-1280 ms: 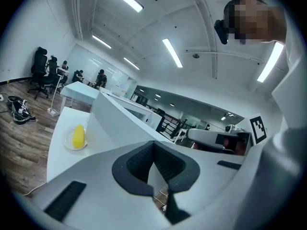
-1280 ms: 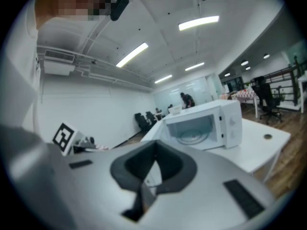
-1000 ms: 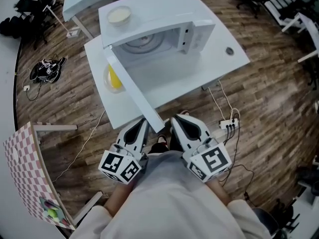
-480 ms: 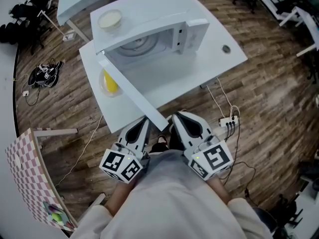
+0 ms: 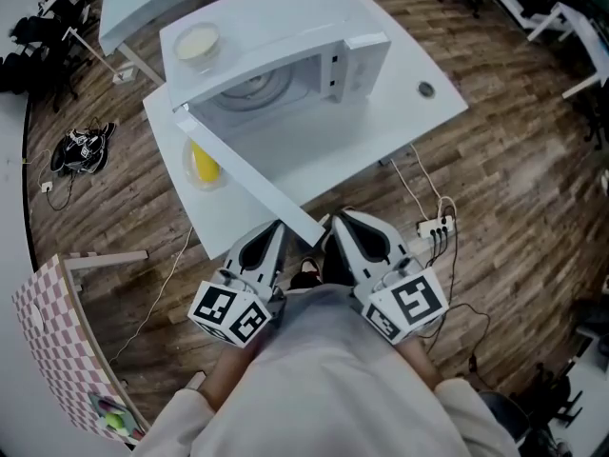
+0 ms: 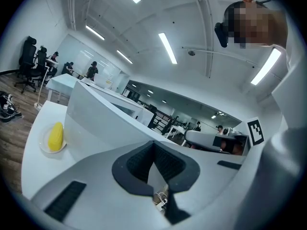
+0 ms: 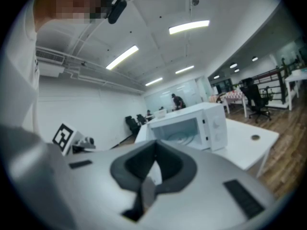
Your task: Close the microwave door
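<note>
A white microwave (image 5: 276,36) stands on a white table (image 5: 409,112), its inside and turntable in view. Its door (image 5: 249,181) is swung wide open and points at me, with its free end near the table's front edge. Both grippers are held close to my body, below that end. The left gripper (image 5: 269,246) is just left of the door's tip and the right gripper (image 5: 354,241) just right of it; neither touches it. Each is shut with nothing between its jaws. The left gripper view shows the door (image 6: 110,123), the right gripper view the microwave (image 7: 192,126).
A cream bowl (image 5: 197,43) sits on top of the microwave. A yellow item on a plate (image 5: 203,160) lies on the table behind the open door. A power strip (image 5: 433,228) with cables is on the wooden floor at my right, a checkered board (image 5: 48,341) at my left.
The microwave and table have drifted slightly up and left in the head view. The door stays just as far open, and both grippers stay shut at my body.
</note>
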A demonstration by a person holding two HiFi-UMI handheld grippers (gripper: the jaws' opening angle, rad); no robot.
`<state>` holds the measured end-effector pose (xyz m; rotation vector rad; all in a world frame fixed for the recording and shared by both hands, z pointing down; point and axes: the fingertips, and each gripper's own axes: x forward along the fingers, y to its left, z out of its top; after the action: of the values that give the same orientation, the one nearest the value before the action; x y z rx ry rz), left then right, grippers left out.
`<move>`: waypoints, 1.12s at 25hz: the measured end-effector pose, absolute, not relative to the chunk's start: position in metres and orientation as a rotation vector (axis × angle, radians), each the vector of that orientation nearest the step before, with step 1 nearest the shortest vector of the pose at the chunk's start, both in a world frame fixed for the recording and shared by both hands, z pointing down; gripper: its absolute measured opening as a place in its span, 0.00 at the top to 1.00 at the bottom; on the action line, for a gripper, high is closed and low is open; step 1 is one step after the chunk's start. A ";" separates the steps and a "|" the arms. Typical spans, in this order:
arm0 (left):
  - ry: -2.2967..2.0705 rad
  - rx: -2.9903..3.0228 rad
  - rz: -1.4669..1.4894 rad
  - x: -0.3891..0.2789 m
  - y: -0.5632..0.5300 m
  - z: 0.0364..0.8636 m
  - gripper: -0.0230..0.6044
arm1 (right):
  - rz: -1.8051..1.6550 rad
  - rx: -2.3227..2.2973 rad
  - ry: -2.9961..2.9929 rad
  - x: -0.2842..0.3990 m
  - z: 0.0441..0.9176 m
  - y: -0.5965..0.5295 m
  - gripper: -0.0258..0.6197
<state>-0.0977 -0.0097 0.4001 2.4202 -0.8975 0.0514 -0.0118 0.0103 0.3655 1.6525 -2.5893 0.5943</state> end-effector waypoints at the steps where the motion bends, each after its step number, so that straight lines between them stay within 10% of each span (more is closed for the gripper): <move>1: -0.894 2.421 0.052 -0.096 -0.011 0.400 0.94 | 0.595 1.656 -2.588 -0.011 0.366 0.010 0.93; 28: -0.852 2.428 0.072 -0.061 -0.062 0.410 0.94 | 0.625 1.658 -2.548 0.022 0.378 -0.039 0.93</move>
<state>-0.0613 -0.0621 0.4100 2.4284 -0.8517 0.0721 0.0218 -0.0392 0.3776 1.6578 -2.5484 0.6252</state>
